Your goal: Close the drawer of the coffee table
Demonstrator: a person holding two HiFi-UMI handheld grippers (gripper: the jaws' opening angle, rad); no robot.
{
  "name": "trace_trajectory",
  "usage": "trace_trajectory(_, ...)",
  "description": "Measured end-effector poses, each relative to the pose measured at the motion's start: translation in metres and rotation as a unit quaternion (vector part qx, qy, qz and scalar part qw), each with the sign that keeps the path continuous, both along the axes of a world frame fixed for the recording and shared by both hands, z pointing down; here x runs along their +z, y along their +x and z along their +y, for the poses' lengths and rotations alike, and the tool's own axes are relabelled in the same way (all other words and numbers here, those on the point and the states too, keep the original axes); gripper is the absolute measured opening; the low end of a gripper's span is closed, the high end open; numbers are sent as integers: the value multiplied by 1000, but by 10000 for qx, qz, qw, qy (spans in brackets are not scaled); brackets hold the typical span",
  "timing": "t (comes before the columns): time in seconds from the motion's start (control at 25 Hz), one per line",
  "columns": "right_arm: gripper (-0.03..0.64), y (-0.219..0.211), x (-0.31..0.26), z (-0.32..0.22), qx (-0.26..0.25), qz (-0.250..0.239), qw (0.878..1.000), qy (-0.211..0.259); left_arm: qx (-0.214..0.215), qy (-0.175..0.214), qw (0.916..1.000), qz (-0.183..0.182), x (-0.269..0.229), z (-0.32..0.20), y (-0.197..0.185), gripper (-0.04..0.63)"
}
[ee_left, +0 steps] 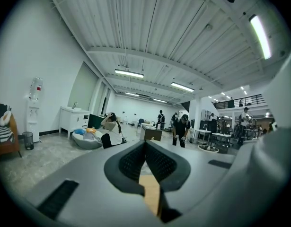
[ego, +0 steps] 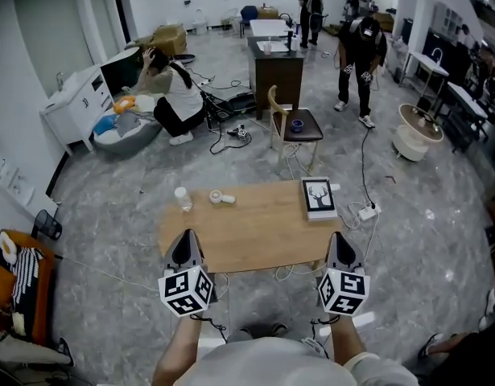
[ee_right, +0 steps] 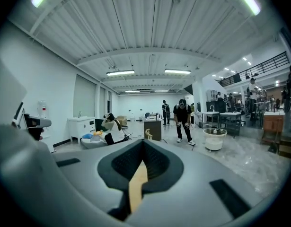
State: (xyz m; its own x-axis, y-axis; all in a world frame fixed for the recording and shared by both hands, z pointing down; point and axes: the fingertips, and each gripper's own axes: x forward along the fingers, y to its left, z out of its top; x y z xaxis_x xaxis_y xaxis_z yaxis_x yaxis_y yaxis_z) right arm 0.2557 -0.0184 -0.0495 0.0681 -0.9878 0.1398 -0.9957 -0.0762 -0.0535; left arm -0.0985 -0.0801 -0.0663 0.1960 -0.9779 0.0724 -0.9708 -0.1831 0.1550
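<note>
The light wooden coffee table [ego: 255,232] stands on the marble floor just in front of me. No drawer front shows in any view. My left gripper [ego: 185,236] hangs over the table's near left edge, jaws shut on nothing. Over the near right edge, my right gripper [ego: 338,238] is shut and empty too. In the left gripper view the shut left gripper [ee_left: 145,143] points level across the room, with a sliver of tabletop [ee_left: 151,193] below. The right gripper view shows the right gripper [ee_right: 143,143] closed above a strip of tabletop [ee_right: 136,183].
On the table sit a clear bottle [ego: 183,199], a small white object [ego: 221,198] and a framed deer picture [ego: 319,197]. A chair [ego: 295,127] and cables lie beyond, with a power strip [ego: 366,212] at the right. A person crouches at back left [ego: 179,95]; others stand further off.
</note>
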Motion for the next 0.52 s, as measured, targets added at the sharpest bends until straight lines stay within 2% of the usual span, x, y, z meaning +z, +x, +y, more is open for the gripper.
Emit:
trace_trajectory(0.32, 0, -7, -6, 7, -74, 209, 9998, -22, 112, 56, 9999, 28, -5, -1, 6, -5)
trace_trajectory(0.52, 0, -9, -4, 4, -98, 155, 9998, 5, 204, 64, 9998, -47, -4, -3, 11, -5)
